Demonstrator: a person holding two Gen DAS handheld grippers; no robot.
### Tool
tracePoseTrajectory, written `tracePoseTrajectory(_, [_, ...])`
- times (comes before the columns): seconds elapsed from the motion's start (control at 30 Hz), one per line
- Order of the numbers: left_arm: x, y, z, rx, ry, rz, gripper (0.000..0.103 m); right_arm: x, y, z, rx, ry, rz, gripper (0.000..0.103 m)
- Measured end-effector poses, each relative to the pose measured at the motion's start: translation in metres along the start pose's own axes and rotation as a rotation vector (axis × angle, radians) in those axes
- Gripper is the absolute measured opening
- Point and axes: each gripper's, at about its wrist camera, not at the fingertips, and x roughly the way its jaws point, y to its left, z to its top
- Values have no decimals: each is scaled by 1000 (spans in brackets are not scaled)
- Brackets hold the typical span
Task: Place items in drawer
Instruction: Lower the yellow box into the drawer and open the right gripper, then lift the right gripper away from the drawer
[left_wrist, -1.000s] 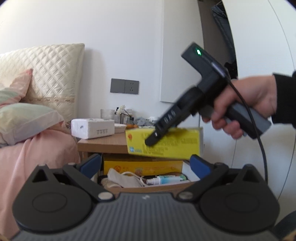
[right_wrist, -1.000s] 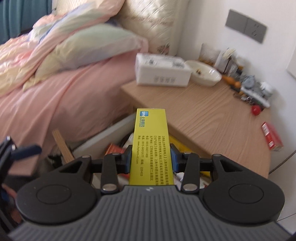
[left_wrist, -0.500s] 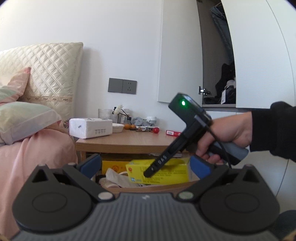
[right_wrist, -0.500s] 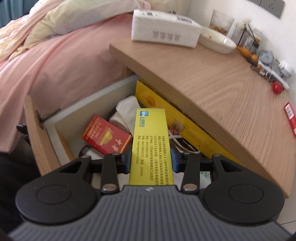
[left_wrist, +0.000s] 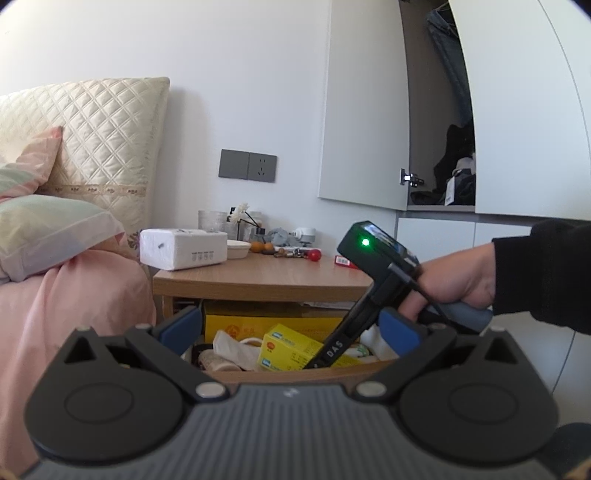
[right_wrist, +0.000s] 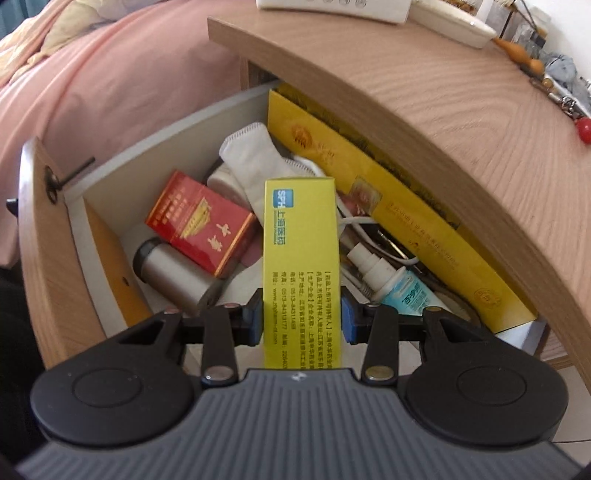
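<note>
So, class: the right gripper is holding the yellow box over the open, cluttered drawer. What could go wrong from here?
1. Released now, the yellow box would likely land on the red carton or the spray bottle and lie tilted.
2. Left sticking up, it might catch the tabletop when the drawer shuts.
3. The right gripper works close under that edge, so it could bump it.

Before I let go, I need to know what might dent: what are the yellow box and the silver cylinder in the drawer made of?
The yellow box, clamped in the right claw, looks like thin glossy printed cardboard: crisp folded edges, soft sheen. The silver cylinder looks like brushed metal with a dark, probably plastic, cap; it could be coated plastic.
</note>
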Motion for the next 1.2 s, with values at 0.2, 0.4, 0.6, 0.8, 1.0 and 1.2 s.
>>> tracePoseTrajectory(0.2, [2, 0, -1, -4, 8, -1, 103, -6, -2, 2, 31, -14, -3, 44])
tracePoseTrajectory(0.4, [2, 0, -1, -2, 8, 3, 103, -33, -8, 3, 101, -73, -14, 45])
tracePoseTrajectory(0.6, [2, -2, -1, 7, 7, 6, 103, -67, -7, 3, 138, -140, -70, 57])
tracePoseTrajectory(0.8, [1, -3, -1, 11, 10, 10, 103, -106, 7, -2, 164, -243, -108, 65])
tracePoseTrajectory(1.0, [1, -6, -2, 23, 10, 16, 103, -139, 16, -19, 212, -360, -132, 65])
tracePoseTrajectory(1.2, [-3, -9, -3, 36, -2, 30, 103, -164, 36, -51, 302, -480, -160, 67])
